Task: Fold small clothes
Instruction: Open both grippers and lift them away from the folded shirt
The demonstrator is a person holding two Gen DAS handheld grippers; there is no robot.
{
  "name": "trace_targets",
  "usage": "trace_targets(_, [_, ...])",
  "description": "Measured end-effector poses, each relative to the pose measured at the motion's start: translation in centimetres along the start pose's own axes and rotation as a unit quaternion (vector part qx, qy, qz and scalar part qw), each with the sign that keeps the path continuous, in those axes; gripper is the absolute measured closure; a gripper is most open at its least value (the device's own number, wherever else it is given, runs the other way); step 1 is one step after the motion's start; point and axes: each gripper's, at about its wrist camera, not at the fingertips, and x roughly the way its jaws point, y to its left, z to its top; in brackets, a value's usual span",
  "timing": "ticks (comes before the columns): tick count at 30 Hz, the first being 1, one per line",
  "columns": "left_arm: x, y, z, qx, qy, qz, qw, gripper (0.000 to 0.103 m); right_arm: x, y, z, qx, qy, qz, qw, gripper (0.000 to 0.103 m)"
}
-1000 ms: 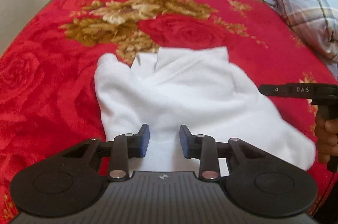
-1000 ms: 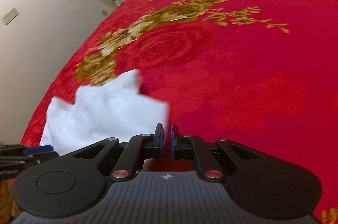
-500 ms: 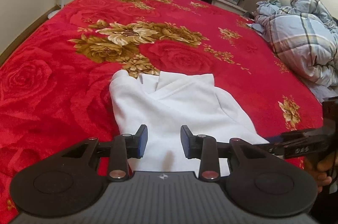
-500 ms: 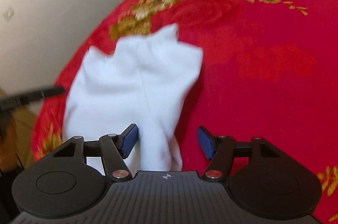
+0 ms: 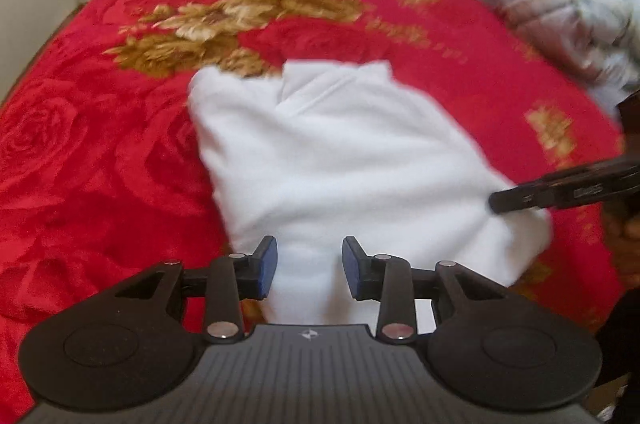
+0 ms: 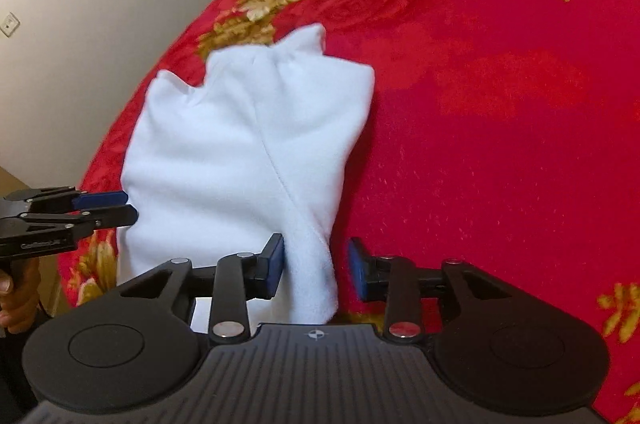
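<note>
White garment [image 5: 344, 160] is sitting between the spread fingers of both the left gripper [image 5: 309, 266] and right gripper [image 6: 316, 266], neither one pinching it, probably lining up to grab the hem for a fold. It's lying at the near edge of the red bedspread [image 5: 100, 144]. A second ago the right gripper was shut; now it's opened around the cloth.

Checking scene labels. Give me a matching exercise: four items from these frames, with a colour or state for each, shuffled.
Items:
1. garment
2. blanket
3. quilt
4. left gripper

States:
A. red with gold flowers
B. open, over the cloth's near edge
C. white, lying flat
D. plaid, bunched at the bed's far right

Pairs: 1-C, 2-A, 3-D, 4-B
</note>
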Motion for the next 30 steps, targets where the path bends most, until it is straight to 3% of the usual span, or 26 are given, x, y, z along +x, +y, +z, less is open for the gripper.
trace_targets(2, [-0.3,-0.2,-0.4,0.013,0.001,-0.017,0.9998,0.062,0.0,0.0,-0.1,-0.011,0.002,0.002,1.0,0.068])
trace_targets(4, [0.7,-0.9,-1.2,0.042,0.032,-0.004,0.9986,0.062,0.5,-0.2,-0.5,-0.024,0.019,-0.011,0.999,0.06])
trace_targets(6, [1.1,-2.0,-1.8,0.087,0.037,0.018,0.9953,0.06,0.5,-0.7,-0.7,-0.015,0.02,-0.006,1.0,0.058])
trace_targets(8, [0.4,-2.7,-2.0,0.105,0.024,0.02,0.994,0.055,0.0,-0.6,-0.8,-0.018,0.021,-0.011,1.0,0.058])
trace_targets(11, [-1.5,-2.8,-2.4,0.086,-0.002,0.022,0.996,0.054,-1.1,-0.1,-1.4,-0.05,0.026,-0.043,0.997,0.046])
trace_targets(13, [-3.4,-3.0,-2.5,0.077,-0.035,0.045,0.9954,0.044,-1.7,0.6,-1.9,-0.094,0.028,-0.098,0.99,0.044])
trace_targets(14, [-4.6,-3.3,-2.5,0.073,-0.055,0.059,0.9941,0.033,-2.4,0.9,-2.0,-0.109,0.02,-0.125,0.986,0.044])
trace_targets(15, [-5.8,-3.7,-2.6,0.068,-0.075,0.069,0.9924,0.023,-3.4,1.2,-2.0,-0.117,0.004,-0.151,0.982,0.046])
trace_targets(17, [-8.5,-4.5,-2.8,0.052,-0.124,0.087,0.987,0.016,-6.3,1.8,-2.0,-0.112,-0.046,-0.182,0.976,0.047])
trace_targets(22, [-13.6,-7.4,-4.2,-0.007,-0.189,0.102,0.9767,0.014,-14.1,4.3,-3.8,-0.073,-0.179,-0.181,0.964,0.039])
trace_targets(24, [-14.9,-9.0,-5.0,-0.026,-0.196,0.11,0.9741,0.01,-16.2,5.5,-5.4,-0.068,-0.216,-0.17,0.959,0.027])
trace_targets(26, [-15.3,-10.7,-6.4,-0.041,-0.194,0.13,0.9715,0.0,-17.3,6.4,-7.1,-0.062,-0.239,-0.161,0.956,0.023])
trace_targets(30, [-13.7,-13.7,-9.7,-0.048,-0.185,0.17,0.9667,0.0,-16.6,7.7,-10.7,-0.058,-0.253,-0.151,0.954,0.022])
